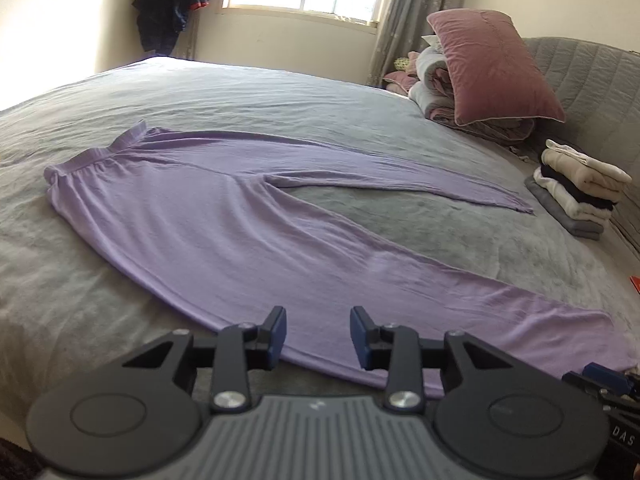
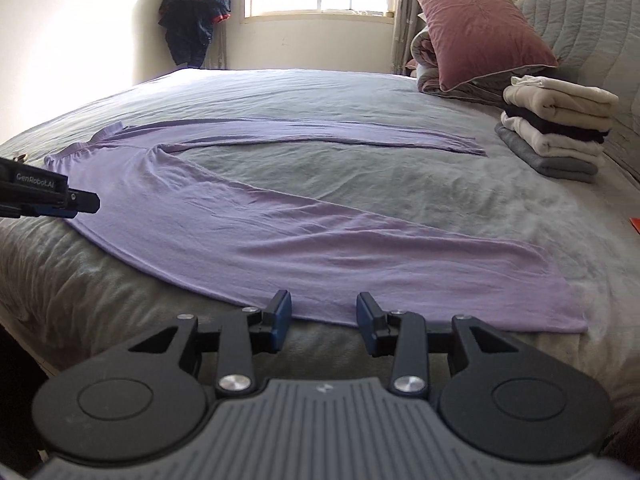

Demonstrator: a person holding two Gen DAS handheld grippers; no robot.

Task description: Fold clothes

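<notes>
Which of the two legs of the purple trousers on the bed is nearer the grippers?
The wider-looking leg along the bed's near edge, its hem just ahead of both open grippers. The other leg stretches across the middle of the bed toward the folded stack.

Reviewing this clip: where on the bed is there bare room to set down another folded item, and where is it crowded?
Bare grey bedspread lies between the lilac trousers and the window wall, and in the wedge between the two trouser legs. A patch is also free in front of the folded stack. The headboard corner is crowded by that stack, the pink pillow and bundled bedding.
</notes>
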